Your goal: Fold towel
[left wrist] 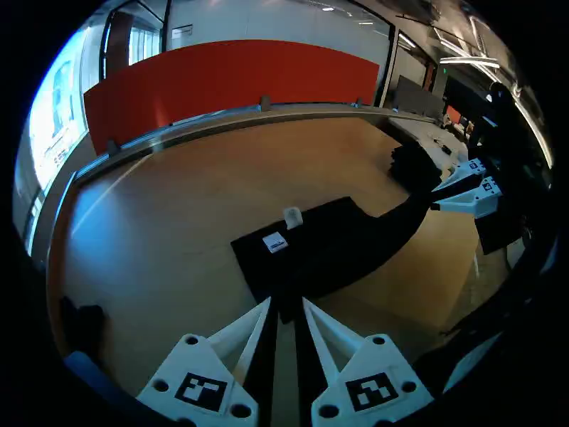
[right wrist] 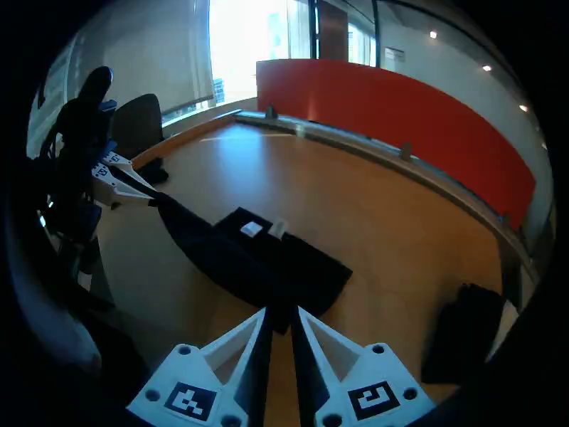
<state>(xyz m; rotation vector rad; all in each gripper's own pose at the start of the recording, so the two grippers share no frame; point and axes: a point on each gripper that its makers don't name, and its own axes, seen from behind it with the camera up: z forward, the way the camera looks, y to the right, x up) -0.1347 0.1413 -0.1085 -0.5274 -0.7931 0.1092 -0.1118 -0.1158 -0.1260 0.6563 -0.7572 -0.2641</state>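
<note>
Mostly flat black towel (left wrist: 334, 245), glossy tabletop (left wrist: 178, 213)

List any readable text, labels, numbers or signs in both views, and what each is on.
No text here can be read.
Too small to read: print on the white tags lying on the black towel.
Blurred: the wall sign above the red partition.
Not text: the square markers on the left hand-held gripper and on the right hand-held gripper are black-and-white patterns.
</note>
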